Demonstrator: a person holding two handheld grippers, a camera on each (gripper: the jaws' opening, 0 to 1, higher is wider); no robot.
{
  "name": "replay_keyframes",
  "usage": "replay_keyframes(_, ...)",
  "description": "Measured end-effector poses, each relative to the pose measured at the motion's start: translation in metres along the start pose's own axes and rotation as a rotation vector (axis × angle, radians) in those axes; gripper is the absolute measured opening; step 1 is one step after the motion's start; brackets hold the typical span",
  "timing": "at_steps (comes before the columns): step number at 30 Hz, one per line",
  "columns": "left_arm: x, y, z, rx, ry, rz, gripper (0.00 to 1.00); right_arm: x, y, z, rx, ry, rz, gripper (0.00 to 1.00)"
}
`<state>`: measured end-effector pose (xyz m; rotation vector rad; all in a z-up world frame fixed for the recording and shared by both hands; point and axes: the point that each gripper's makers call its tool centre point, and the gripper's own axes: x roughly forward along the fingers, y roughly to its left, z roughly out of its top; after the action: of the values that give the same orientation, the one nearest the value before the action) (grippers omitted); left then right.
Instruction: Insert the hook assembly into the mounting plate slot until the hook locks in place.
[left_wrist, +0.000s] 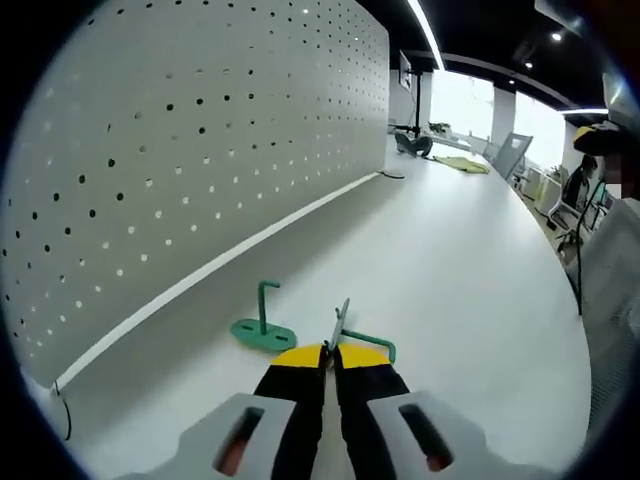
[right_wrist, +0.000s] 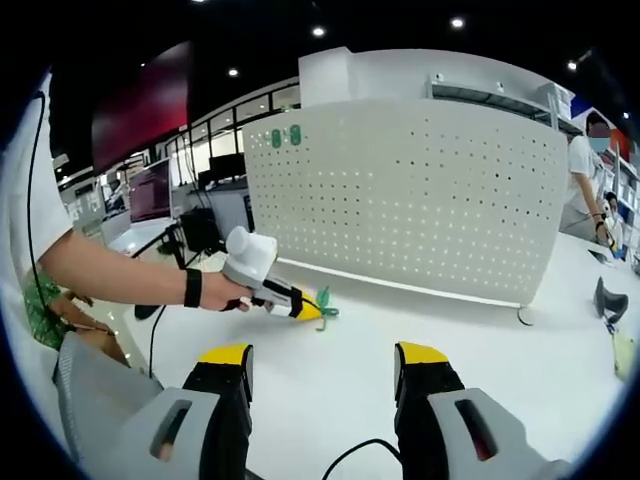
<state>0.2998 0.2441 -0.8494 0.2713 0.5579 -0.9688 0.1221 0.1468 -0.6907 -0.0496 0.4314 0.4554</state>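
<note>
Gripping a thin metal mounting plate (left_wrist: 340, 322) between closed yellow tips, the left gripper (left_wrist: 329, 352) hovers over the white table (left_wrist: 470, 270); a green hook (left_wrist: 264, 325) stands at ten o'clock. The right gripper (right_wrist: 322, 366) gapes wide, empty.

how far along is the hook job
Done: the left gripper is shut on a green hook piece at the table. In hand: that piece sits beside a second green hook standing on its base. Left: insertion into the perforated panel; the right gripper is open.
</note>
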Motion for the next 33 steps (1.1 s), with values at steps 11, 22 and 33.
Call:
replay_keyframes(11,-0.015,-0.007,0.003,-0.113,-0.029,-0.011,0.03,0.003,0.004,0.003,-0.004,-0.010,0.017,0.57)
replay_keyframes(22,-0.043,-0.016,0.026,-0.208,-0.144,-0.010,0.03,0.004,0.012,0.009,-0.006,-0.031,0.045,0.57)
replay_keyframes(33,-0.064,-0.031,0.040,-0.218,-0.183,0.005,0.03,0.003,0.016,0.014,-0.014,-0.055,0.067,0.56)
